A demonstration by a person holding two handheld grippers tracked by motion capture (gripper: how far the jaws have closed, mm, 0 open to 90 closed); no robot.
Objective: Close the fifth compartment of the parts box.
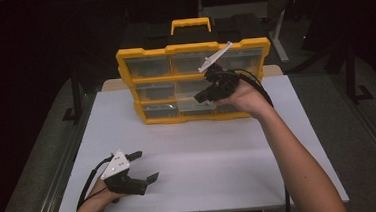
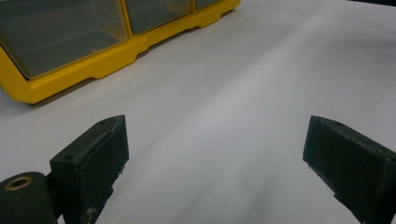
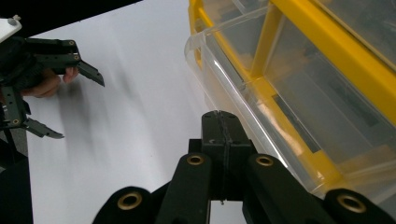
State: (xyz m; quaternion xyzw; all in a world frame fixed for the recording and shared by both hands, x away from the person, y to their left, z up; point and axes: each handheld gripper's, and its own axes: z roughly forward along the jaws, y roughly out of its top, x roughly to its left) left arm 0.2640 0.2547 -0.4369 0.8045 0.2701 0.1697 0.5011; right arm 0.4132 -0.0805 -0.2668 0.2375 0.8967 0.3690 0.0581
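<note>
Nearest the person, low on the white table point(image 1: 200, 160): left gripper point(image 1: 147, 165), resting near the left front corner, cable trailing back past the hand. Its jaws stand wide apart with bare tabletop between them, nothing held; seen likewise in the left gripper view point(image 2: 215, 154). It aims toward the table's right and slightly forward.

Mid-table: bare white surface, well apart from both tools.

Farther back, right of centre: right gripper point(image 1: 201, 96), held up in the hand, grey three-cornered plate tilted on top. In the right gripper view its jaws point(image 3: 219, 126) are pressed together, no gap and nothing between them. Tips lie just beside the front edge of a clear drawer point(image 3: 224, 70); contact cannot be told.

That clear drawer point(image 1: 195, 101) sits in the middle row of the yellow organizer point(image 1: 194, 80), pulled part-way out toward the person. Transparent plastic, boxy, open-topped; contents cannot be made out.

Organizer: stands upright at the far edge of the table, long axis running left to right, drawer fronts facing the person. Yellow frame, three rows of see-through drawers, yellow carry handle point(image 1: 190, 24) on a black top. Its lower corner shows in the left gripper view point(image 2: 93, 60).
</note>
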